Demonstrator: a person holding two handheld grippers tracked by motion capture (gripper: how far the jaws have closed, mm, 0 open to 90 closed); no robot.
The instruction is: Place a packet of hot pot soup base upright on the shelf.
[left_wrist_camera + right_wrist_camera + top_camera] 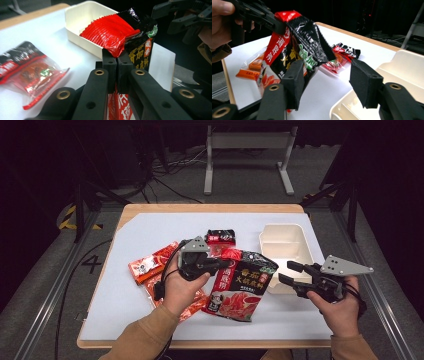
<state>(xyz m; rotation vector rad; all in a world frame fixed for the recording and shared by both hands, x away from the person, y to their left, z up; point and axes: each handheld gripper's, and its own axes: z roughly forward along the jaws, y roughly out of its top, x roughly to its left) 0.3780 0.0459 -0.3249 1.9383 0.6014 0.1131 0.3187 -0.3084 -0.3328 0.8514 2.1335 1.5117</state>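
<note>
My left gripper pinches the black-and-red sauce pouch by its red top edge; my right gripper (jaws apart) holds nothing beside it.

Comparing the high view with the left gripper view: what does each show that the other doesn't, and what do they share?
High view alone: the orange snack packet left of the person's left hand, the right hand, and the floor with a metal stand behind the table.

Left gripper view alone: up close, the left tool has its jaws pressed shut on the red top edge of the big black-and-red pouch.

Both: that pouch, the cream tray, the white tabletop, and the right tool.
</note>
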